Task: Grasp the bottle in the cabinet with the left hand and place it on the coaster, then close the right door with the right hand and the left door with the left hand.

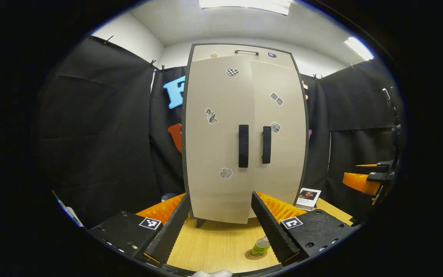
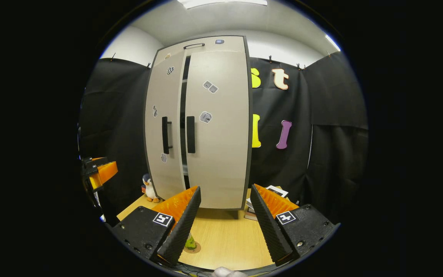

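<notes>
The beige cabinet [image 1: 244, 134] stands at the back of the wooden table [image 1: 214, 246]. Its right door [image 2: 217, 154] lies flush. Its left door [image 2: 164, 115] is slightly ajar, with a dark gap showing beside it. A small green-labelled bottle [image 1: 260, 246] stands upright on the round coaster [image 1: 253, 255] in front of the cabinet, just inside the right finger in the left gripper view. The same bottle [image 2: 190, 243] shows by the left finger in the right gripper view. My left gripper [image 1: 220, 195] is open and holds nothing, facing the doors. My right gripper [image 2: 225, 187] is also open and holds nothing.
A small framed picture [image 1: 308, 197] leans at the cabinet's right foot. A penguin toy [image 2: 150, 188] stands at its left foot. A stack of books [image 2: 260, 207] lies to the right of the cabinet. Black handles [image 1: 243, 145] sit where the doors meet.
</notes>
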Motion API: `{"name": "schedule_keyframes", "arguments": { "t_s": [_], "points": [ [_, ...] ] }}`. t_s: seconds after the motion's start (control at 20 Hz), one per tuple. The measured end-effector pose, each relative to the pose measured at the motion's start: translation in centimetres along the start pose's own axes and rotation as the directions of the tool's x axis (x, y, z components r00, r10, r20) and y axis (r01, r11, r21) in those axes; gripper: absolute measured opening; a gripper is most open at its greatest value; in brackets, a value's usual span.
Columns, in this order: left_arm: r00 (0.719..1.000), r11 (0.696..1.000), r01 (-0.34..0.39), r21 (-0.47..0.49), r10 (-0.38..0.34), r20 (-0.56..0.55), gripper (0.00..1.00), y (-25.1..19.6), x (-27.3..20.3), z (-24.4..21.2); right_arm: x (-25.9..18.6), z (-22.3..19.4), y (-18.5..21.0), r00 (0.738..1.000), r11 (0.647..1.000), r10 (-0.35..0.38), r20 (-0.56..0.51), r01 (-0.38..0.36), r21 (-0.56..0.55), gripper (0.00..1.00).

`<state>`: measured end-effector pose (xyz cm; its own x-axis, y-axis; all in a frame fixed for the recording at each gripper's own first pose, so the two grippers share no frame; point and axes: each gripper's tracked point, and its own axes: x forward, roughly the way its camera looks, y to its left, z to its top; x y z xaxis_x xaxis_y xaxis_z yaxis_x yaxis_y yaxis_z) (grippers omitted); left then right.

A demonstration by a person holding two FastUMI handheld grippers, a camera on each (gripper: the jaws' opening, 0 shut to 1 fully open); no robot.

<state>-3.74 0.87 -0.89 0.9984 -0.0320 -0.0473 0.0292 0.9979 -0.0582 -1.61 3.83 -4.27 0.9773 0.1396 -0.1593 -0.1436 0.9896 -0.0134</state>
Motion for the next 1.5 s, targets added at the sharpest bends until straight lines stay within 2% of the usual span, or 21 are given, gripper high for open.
{"name": "schedule_keyframes", "arguments": {
  "t_s": [1.5],
  "points": [
    [1.0,1.0,-0.002,0.02,0.002,0.005,0.97,0.2,-0.8,0.2,-0.9,0.4,-0.1,1.0,1.0,-0.015,0.012,0.015,0.013,0.8]
  ]
}}
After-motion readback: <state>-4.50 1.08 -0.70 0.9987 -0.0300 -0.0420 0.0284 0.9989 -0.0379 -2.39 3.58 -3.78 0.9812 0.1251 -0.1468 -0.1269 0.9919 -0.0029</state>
